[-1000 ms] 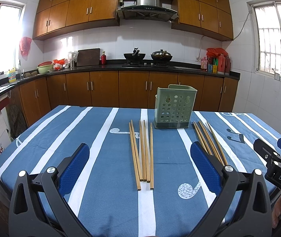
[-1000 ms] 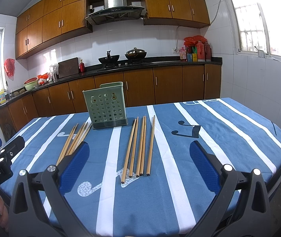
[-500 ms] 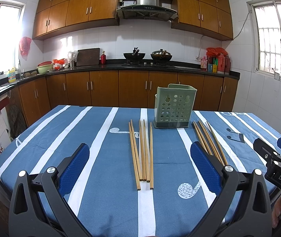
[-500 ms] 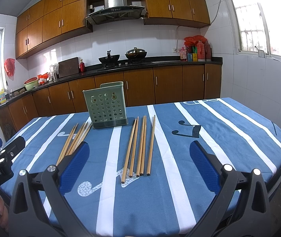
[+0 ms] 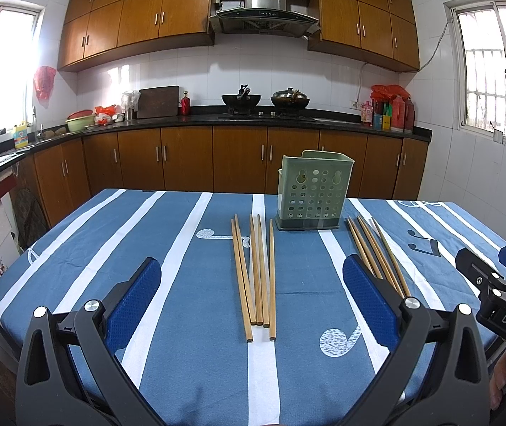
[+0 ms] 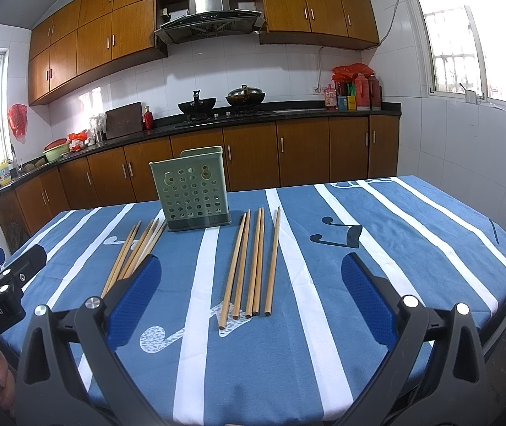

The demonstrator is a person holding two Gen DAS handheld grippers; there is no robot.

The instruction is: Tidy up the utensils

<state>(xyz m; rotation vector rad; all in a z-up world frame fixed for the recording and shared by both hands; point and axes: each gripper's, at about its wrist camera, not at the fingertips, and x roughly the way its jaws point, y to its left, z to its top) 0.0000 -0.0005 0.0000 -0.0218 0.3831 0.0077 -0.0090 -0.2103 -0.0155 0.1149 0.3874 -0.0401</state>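
Chopsticks, two loose bundles of long bamboo sticks, lie flat on your blue white-striped tablecloth point(image 5: 167, 248): one bundle point(image 5: 254, 273) left of the perforated green plastic holder point(image 5: 311, 191), the other point(image 6: 249, 262) right of it. Your left gripper point(image 5: 253, 284) and right gripper point(image 6: 249, 280) hover spread wide, holding nothing.

A blue tablecloth point(image 5: 118, 248) with white stripes is covering the table. Behind it, two dark woks point(image 5: 241, 98) are sitting on the stove under a steel range hood point(image 5: 265, 7). Brown wooden cabinets point(image 5: 189, 163) are lining the tiled kitchen walls.
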